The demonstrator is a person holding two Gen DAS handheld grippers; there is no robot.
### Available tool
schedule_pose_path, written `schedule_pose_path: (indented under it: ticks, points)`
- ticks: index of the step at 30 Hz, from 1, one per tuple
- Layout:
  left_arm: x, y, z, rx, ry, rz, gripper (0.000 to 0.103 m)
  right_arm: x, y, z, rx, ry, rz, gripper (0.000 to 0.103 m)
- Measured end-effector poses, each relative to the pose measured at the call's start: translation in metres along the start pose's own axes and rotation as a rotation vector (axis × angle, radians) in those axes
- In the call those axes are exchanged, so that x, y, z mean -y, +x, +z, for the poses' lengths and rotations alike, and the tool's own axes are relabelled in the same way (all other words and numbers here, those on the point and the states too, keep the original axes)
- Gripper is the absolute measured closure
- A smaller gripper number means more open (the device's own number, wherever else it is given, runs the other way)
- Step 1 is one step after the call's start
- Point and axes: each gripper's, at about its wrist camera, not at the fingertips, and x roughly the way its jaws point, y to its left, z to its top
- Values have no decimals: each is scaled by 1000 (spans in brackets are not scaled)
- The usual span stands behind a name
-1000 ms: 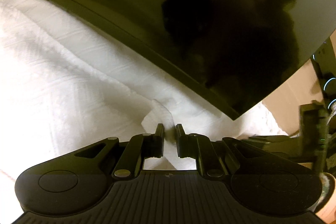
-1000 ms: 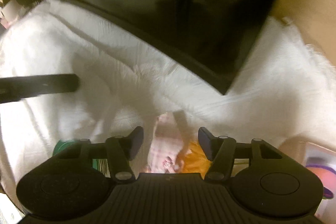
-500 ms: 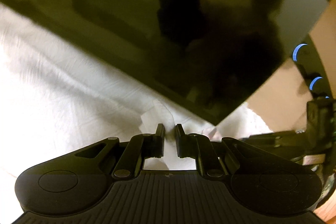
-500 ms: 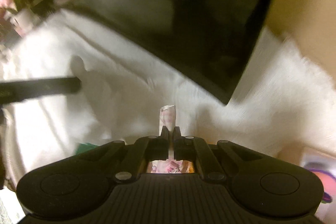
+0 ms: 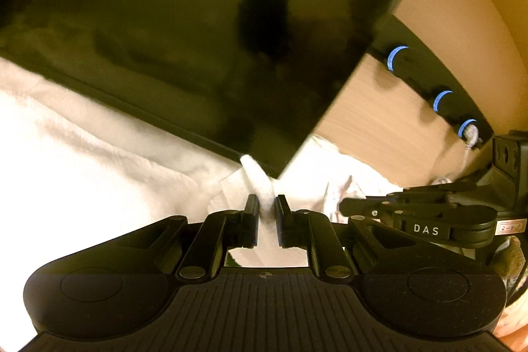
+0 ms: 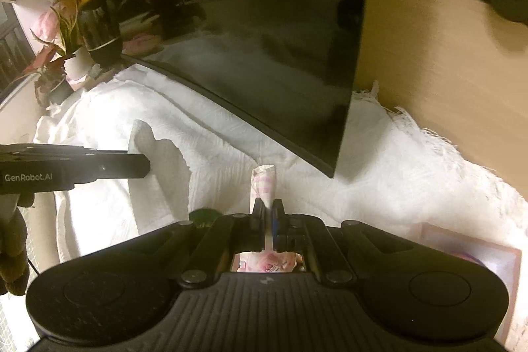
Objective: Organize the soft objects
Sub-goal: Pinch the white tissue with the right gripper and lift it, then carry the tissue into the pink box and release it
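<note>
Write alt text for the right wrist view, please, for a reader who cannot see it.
The right gripper is shut on a fold of pink-patterned cloth above a white blanket. At the left edge, the left gripper pinches a white cloth. A dark TV screen stands behind, with plants to its left.

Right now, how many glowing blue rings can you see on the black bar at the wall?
3. In the left wrist view they run diagonally along the black bar: upper ring, middle ring, lowest ring. More may be hidden.
</note>
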Motion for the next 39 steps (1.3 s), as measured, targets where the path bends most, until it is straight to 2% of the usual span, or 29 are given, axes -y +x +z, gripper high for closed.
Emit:
schedule_pose_path:
  ticks: [8, 14, 20, 23, 26, 28, 30, 34, 35, 39]
  points:
    - [50, 23, -17, -55, 10, -102, 90, 26, -67, -23, 84, -18, -50, 99]
    - [114, 76, -35, -127, 40, -218, 90, 88, -116, -53, 162, 38, -146, 99]
    - [167, 143, -63, -230, 65, -289, 90, 146, -132, -83, 181, 148, -220, 99]
    - [189, 170, -75, -240, 84, -309, 90, 169, -130, -98, 173, 195, -248, 99]
    - [202, 197, -86, -215, 78, -331, 90, 186, -126, -109, 172, 241, -265, 99]
    - [207, 218, -95, -219, 82, -316, 89, 197, -122, -113, 172, 269, -265, 99]
    - [210, 246, -104, -282, 110, -258, 86, 205, -116, -117, 163, 284, -256, 99]
    - [222, 275, -115, -359, 283, -80, 84, 215, -98, -113, 151, 280, -251, 99]
    - [223, 278, -117, -370, 314, -54, 84, 220, -91, -111, 149, 287, -247, 99]
    - [229, 289, -123, -384, 417, -11, 85, 239, -49, -109, 88, 370, -190, 98]
